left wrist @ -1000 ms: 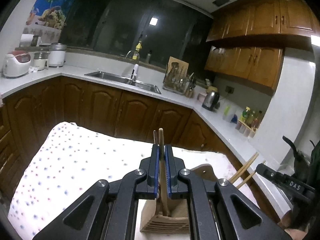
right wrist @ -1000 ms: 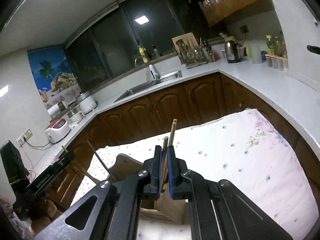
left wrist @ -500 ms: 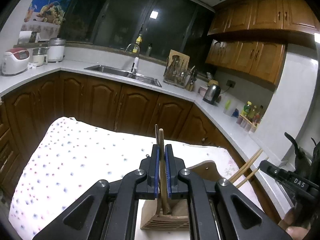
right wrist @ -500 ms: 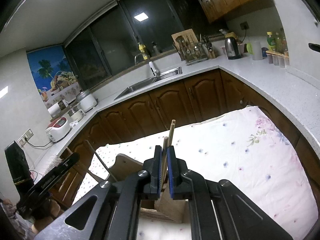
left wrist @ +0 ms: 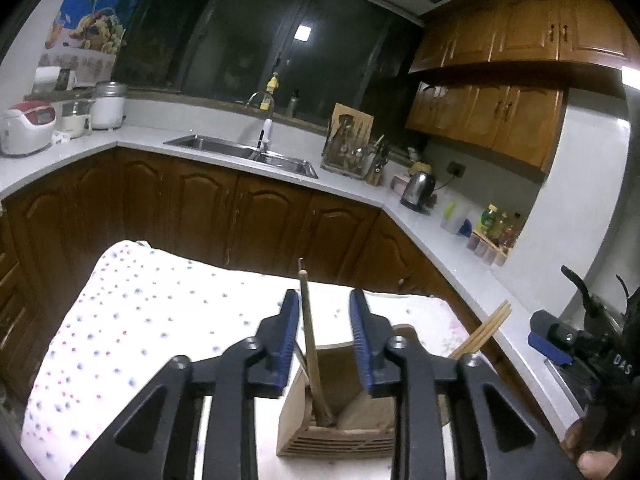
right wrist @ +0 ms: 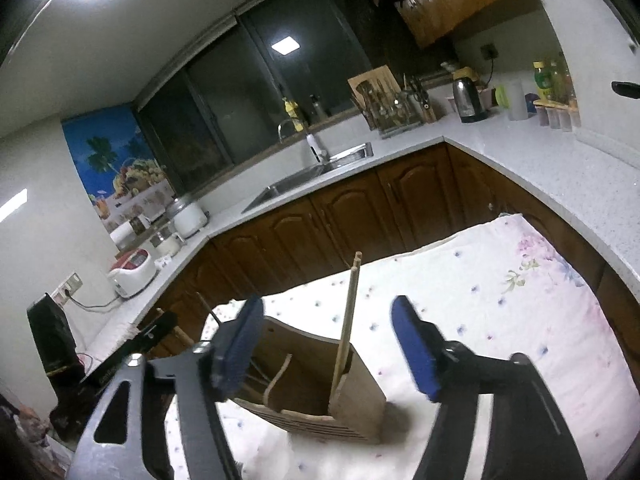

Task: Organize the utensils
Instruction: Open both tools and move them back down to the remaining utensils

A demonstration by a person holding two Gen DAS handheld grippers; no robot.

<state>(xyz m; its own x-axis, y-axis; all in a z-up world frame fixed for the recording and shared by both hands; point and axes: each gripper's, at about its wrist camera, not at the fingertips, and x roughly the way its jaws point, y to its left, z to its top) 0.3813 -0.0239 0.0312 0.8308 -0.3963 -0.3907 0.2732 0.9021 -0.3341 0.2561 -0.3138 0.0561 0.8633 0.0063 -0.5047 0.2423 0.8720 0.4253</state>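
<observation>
Left gripper (left wrist: 324,300): its blue-padded black fingers (left wrist: 289,320) are seen parted by a moderate gap, having just been opening; nothing is clamped.
Left contents: a pair of slim wooden chopsticks (left wrist: 310,340) is seen upright in the gap, nearer the left pad; whether that pad is touched cannot be told.
Right gripper (right wrist: 326,312): its blue-padded fingers (right wrist: 416,352) are spread wide, having just been opening; nothing is pressed by either pad.
Right contents: a second pair of pale wooden chopsticks (right wrist: 347,320) is seen standing between the fingers, clear of both.
Holder: a light-brown wooden box-shaped utensil holder (left wrist: 340,428) with a slatted front is placed on the white dotted tablecloth (left wrist: 140,320), directly below both grippers.
Location of chopsticks: the lower ends of both pairs are lodged inside the holder (right wrist: 352,400), in separate compartments.
Count, grippers: two.
Count, chopstick groups: two are made out; each appears to be a pair, though the sticks overlap.
Count, holders: one.
Other contents: a thin curved item is seen in the holder's left part from the right wrist; its kind cannot be told.
Cut off: the holder's base is hidden behind the left gripper's arms.
Hard to make out: the right gripper's left finger is blurred.
</observation>
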